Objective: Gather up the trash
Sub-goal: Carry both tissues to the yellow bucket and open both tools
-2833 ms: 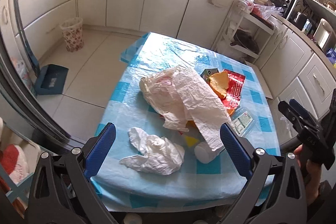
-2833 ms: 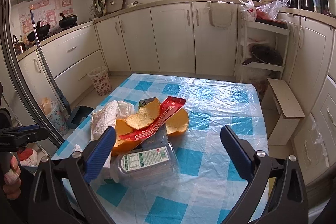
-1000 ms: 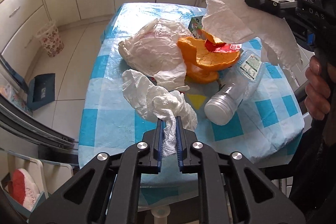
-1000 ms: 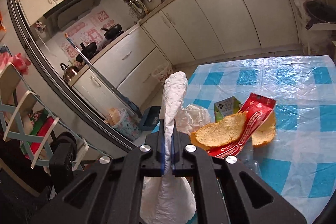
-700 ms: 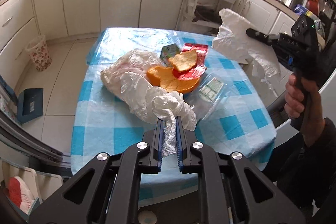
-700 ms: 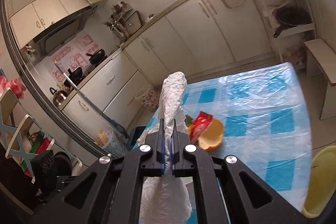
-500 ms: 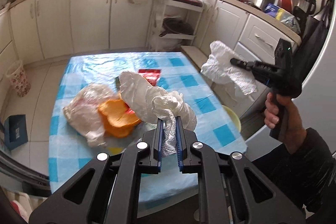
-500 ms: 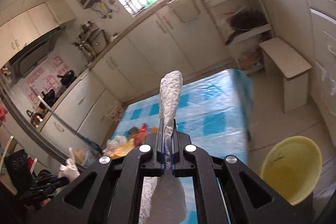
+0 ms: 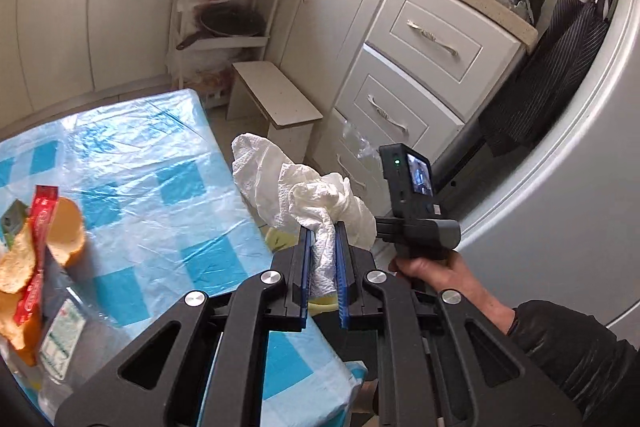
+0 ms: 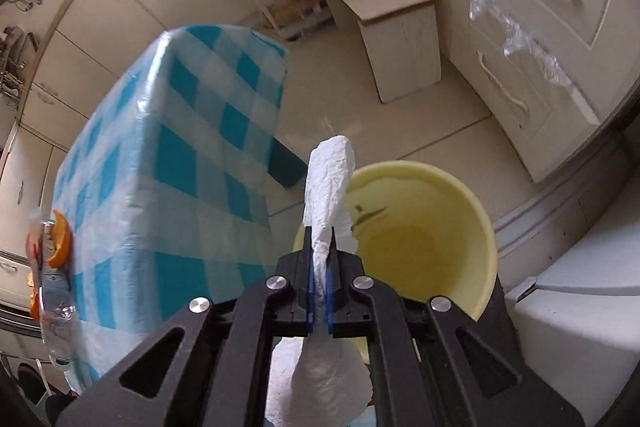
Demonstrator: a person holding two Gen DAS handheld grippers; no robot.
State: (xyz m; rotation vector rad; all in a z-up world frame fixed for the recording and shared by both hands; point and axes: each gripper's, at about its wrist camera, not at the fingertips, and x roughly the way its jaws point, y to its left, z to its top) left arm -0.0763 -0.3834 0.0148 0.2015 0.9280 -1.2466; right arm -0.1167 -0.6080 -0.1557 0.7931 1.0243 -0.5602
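Both hands have swung away from the table [image 9: 132, 163]; the yellow bin [image 10: 460, 211] now lies just beyond the right gripper [image 10: 319, 263], clamped on a white tissue [image 10: 328, 179]; the left gripper [image 9: 323, 239] pinches a crumpled paper towel [image 9: 296, 187].

One crumpled white paper towel [image 9: 308, 195] is clamped in the left hand-held gripper [image 9: 323, 263], bunched above the jaws, past the counter [image 9: 160, 187] edge. A second white paper towel [image 10: 328, 195], twisted upright, is pinched in the right hand-held gripper [image 10: 319, 291] over the yellow bin's [image 10: 480, 227] rim. Orange peel [image 9: 68, 231], red wrapper [image 9: 38, 227] and clear plastic bottle [image 9: 60, 339] lie at the counter's left edge.
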